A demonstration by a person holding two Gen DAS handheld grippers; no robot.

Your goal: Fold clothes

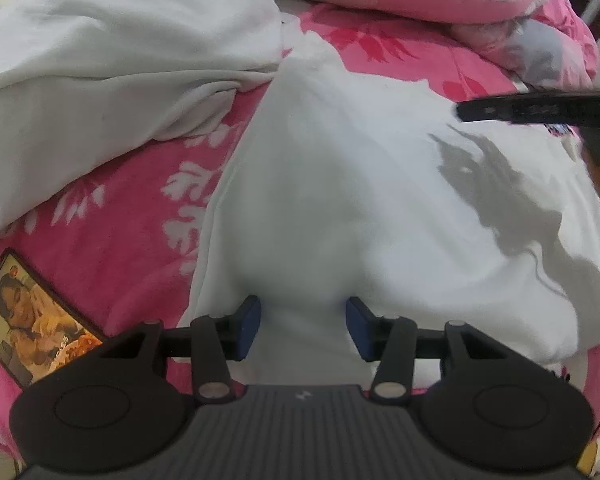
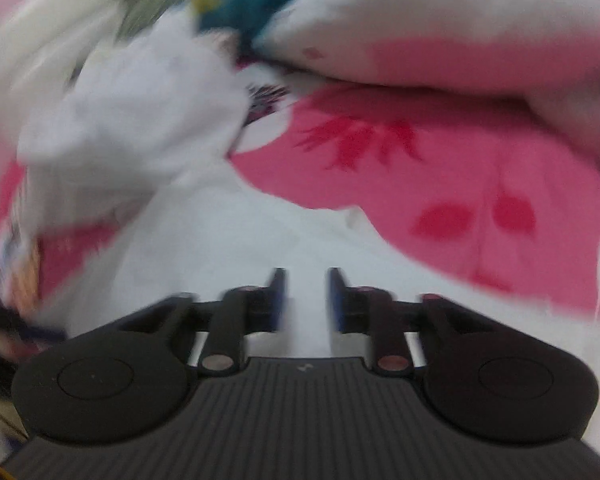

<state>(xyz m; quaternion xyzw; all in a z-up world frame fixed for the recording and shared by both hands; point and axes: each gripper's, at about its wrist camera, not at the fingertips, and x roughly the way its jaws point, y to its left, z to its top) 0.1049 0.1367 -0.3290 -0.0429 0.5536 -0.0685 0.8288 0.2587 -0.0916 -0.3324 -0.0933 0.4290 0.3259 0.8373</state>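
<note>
Pink leaf-print bedsheet (image 1: 112,216) under soft white garment (image 1: 380,200). Your left gripper (image 1: 303,327) gapes over its near hem, gripping nothing; right gripper (image 2: 303,300), blurred, narrowly parted, empty.

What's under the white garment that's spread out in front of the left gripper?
The white garment lies on a pink floral bedsheet, which shows around its edges. Whatever else might be beneath its middle is covered and cannot be seen.

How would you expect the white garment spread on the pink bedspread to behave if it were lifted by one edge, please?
The white garment looks soft and creased, so it would probably hang limp and drape. It appears thin, so it is likely light. On the pink bedspread it may drag and bunch rather than slide cleanly.
</note>
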